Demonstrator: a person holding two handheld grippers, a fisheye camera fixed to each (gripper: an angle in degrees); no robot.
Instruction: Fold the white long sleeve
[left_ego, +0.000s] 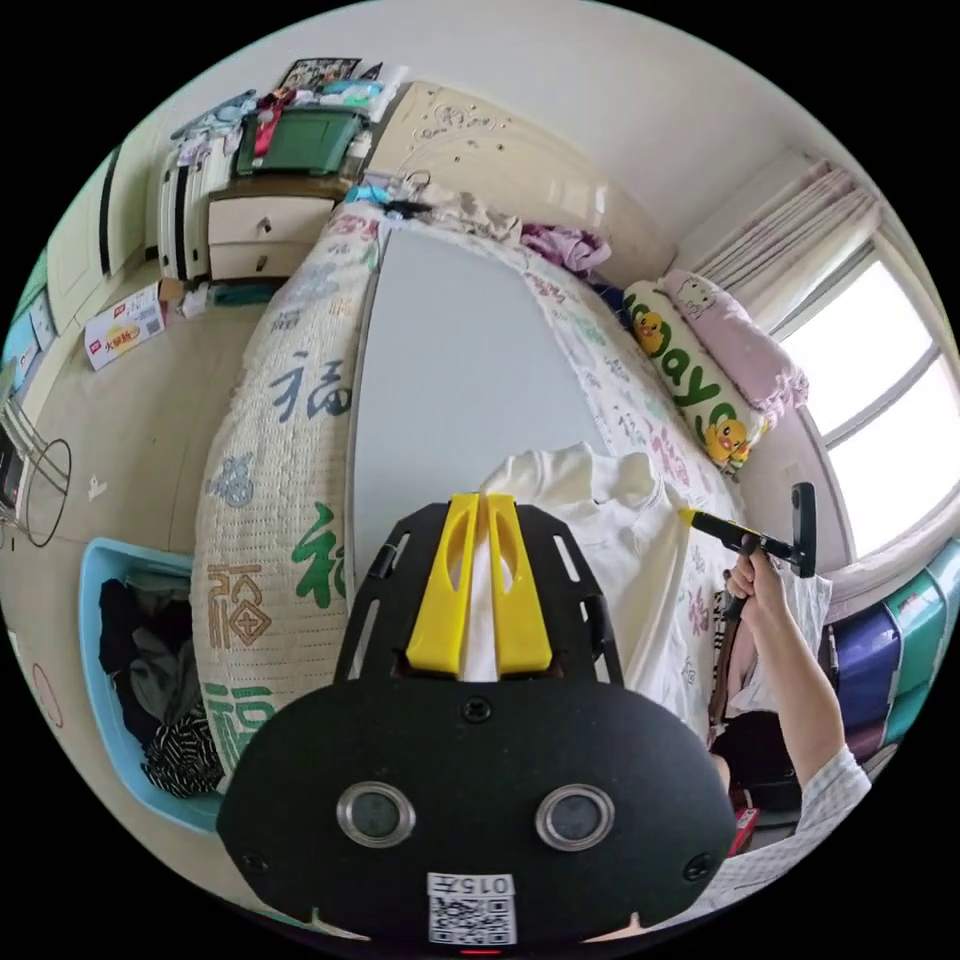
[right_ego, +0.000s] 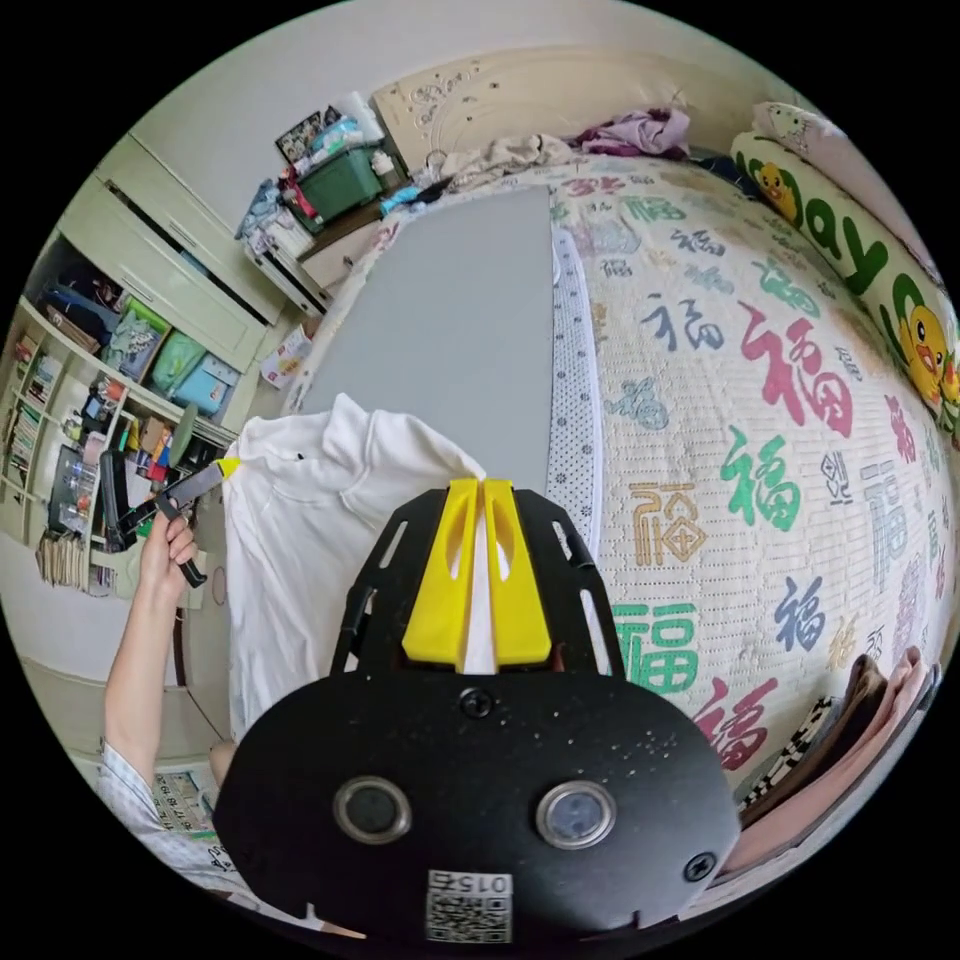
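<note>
- Nearest the lens in the left gripper view: left gripper (left_ego: 486, 500), yellow jaws nearly together, white cloth pinched between them. It has one shoulder of the white long sleeve (left_ego: 610, 560).
- Right gripper view, same picture: right gripper (right_ego: 480, 488), jaws narrow and clamped on the shirt's (right_ego: 300, 540) other shoulder.
- Each gripper also shows in the other's view, out at the far corner of the shirt, held in a hand (left_ego: 752, 575) — left view shows the right hand, right view shows the left hand (right_ego: 168, 548).
- Shirt location: hanging in the air between the two grippers, collar up, over the near end of the grey board (left_ego: 440, 360) on the bed (right_ego: 760, 400). Body and hem drop out of sight below.
- Why held this way, my read: shoulder-to-shoulder grip spreads it flat so it can be laid square on the board before folding. Fold not started yet.
- Counts: 2 grippers, 2 jaws each, 1 white shirt, 1 grey board.
- Also around: 1 blue basket (left_ego: 100, 620) of dark clothes on the floor left of the bed, 1 long duck-print pillow (left_ego: 690, 385) on the far right side, 1 green bin (left_ego: 300, 140) on the drawers by the headboard.
</note>
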